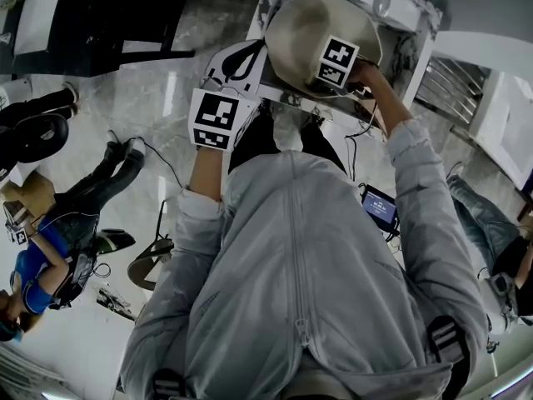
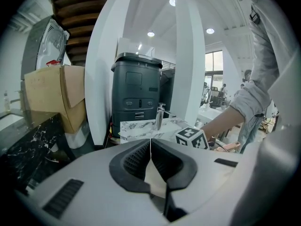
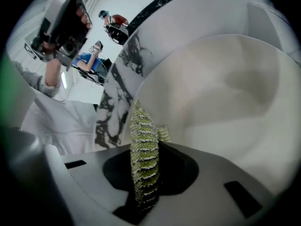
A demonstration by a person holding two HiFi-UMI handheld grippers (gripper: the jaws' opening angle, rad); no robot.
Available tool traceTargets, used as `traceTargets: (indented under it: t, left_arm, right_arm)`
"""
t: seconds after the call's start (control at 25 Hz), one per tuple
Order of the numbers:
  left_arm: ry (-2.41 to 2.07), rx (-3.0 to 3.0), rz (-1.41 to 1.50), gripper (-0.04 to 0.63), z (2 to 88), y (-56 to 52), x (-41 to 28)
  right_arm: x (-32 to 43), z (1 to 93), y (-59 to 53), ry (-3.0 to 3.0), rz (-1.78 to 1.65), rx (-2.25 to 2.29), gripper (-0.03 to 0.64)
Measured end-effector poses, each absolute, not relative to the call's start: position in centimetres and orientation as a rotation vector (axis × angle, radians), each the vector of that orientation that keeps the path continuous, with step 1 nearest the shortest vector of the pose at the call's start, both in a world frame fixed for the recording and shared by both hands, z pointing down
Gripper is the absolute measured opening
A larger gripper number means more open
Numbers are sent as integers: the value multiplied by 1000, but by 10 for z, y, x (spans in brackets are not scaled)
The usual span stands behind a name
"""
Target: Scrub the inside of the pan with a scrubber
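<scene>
1. The pan (image 1: 304, 27) is up at the marble counter (image 2: 136, 126), near the faucet (image 2: 159, 116). It is tipped so that its pale inside faces the person, a tilt that I judge is meant to open the bowl to the scrubbing hand.
2. The left gripper (image 2: 150, 147) reaches to the pan's left edge. Its jaws are drawn together to a thin slit with a sliver of pale material pinched between them. By its colour and place I take this for the pan's edge or handle, though that view shows too little to be sure. This grip would be what keeps the pan tilted and steady.
3. The right gripper (image 3: 146, 182) is clamped on the green scrubber (image 3: 143, 140), which stands on edge between the jaws with its top poking out ahead.
4. The scrubber's tip sits at the pan's inner wall, just inside the rim — held edge-on, it can be pressed hard and swept along the curve.
5. Scrubbing looks to be under way, and the next stroke calls for steady pressure across the wide floor of the bowl.
</scene>
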State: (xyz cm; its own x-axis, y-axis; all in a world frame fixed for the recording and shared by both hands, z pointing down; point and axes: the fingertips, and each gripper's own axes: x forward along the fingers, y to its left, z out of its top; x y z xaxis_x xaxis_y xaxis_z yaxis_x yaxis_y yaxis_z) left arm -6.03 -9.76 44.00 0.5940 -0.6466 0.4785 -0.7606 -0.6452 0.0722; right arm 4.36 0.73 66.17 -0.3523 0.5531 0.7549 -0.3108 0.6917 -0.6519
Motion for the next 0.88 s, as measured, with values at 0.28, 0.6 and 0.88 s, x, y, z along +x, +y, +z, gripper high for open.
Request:
traceTargets:
  t: [0.28,0.6,0.88]
  left_arm:
    - [-1124,2564,591,23,446,-96,-52]
    - [-1095,2601,561,23,437,-104,-37]
    - [-1085,2589,580,23,443,-106,-37]
  right_arm:
    - [31,610,1,-1802,856,-277,83]
    - [43,565,-109,-2013,257,269,83]
    - [86,570,-168,-1853,-150,527,83]
